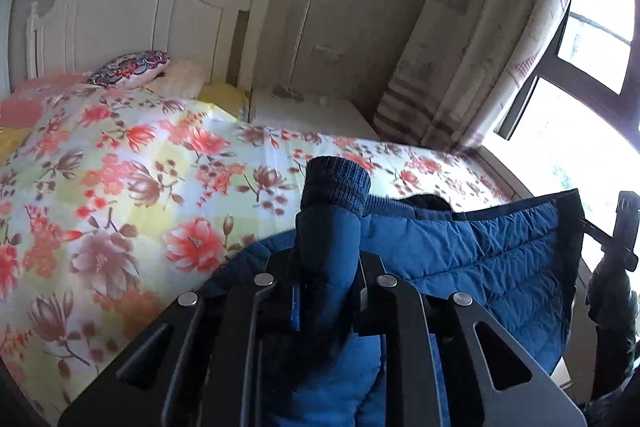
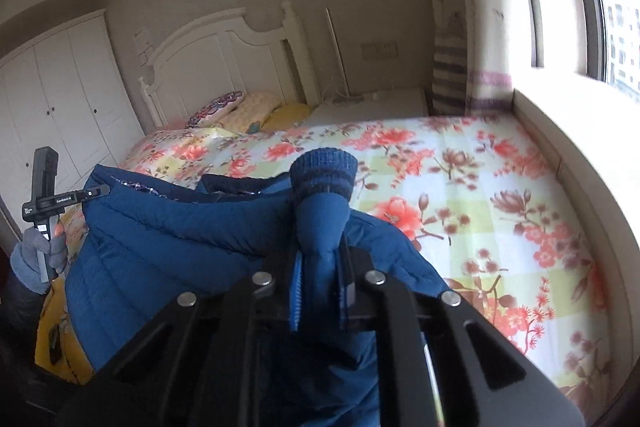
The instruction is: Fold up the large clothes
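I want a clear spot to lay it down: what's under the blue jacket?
The blue padded jacket, gripped by both sleeves, hangs over the floral bedspread. A yellow patch shows below its lower left edge. Whatever lies directly beneath the jacket is covered.

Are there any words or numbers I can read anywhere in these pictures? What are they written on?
White lettering on the short black bar of the left gripper: too small and blurred to read for sure.
Small white print lower on its black handle: too small to read.
Blue jacket, flowered bedspread, curtain: no words or numbers.
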Demonstrator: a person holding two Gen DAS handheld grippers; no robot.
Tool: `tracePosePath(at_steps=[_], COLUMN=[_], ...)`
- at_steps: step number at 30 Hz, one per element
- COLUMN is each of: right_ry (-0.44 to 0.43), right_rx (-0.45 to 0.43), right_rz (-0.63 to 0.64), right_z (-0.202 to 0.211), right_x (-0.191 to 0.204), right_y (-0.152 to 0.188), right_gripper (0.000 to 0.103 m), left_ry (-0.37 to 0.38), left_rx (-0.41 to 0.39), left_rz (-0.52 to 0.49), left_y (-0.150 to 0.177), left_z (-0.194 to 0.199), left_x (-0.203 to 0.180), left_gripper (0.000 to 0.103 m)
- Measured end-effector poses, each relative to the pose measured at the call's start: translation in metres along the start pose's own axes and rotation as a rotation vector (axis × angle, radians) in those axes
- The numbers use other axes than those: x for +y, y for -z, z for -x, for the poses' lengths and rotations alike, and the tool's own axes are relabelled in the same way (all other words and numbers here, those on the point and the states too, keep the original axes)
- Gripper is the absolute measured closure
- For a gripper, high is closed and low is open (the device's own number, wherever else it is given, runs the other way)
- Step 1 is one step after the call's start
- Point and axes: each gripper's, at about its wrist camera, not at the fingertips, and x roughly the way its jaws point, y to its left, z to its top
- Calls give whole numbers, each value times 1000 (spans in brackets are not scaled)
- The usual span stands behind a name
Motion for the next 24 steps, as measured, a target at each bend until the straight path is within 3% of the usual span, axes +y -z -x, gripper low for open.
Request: tracePosePath(at_steps=[2,5,8,10,12,14,19,22,24], right_ry=[3,-7,51,119,100,23,33,44,76], right_rx=[-41,-68,17,151,255,242,156,120,163], right_rz=[2,-23,-49,-86,-195,-315,-238,-218,-238], right_z=[11,3,-43,-101,-148,-155,-116,-110,-129], right_x=[6,7,0,-23,-53,-73,-59,-55,-63], right_y=[-20,-62,-82,-62,-27,-9,-36,-54,-48], right_gripper=[91,91,91,91,90,90,90,90,88], left_ry=[-12,-48,-81,-102,-80,-94,-119,-162,-153], left_rx=[11,114,269,322,283,242,167,245,335], left_rz=[1,51,113,157,207,183,99,107,157], left_y=[-25,-46,-20,10,11,3,-26,-16,7], left_z=[-5,-52,-135,-177,-171,-155,-131,-166,-195], left_x=[5,22,51,67,75,70,47,57,70], left_gripper=[84,84,83,78,78,79,79,78,75])
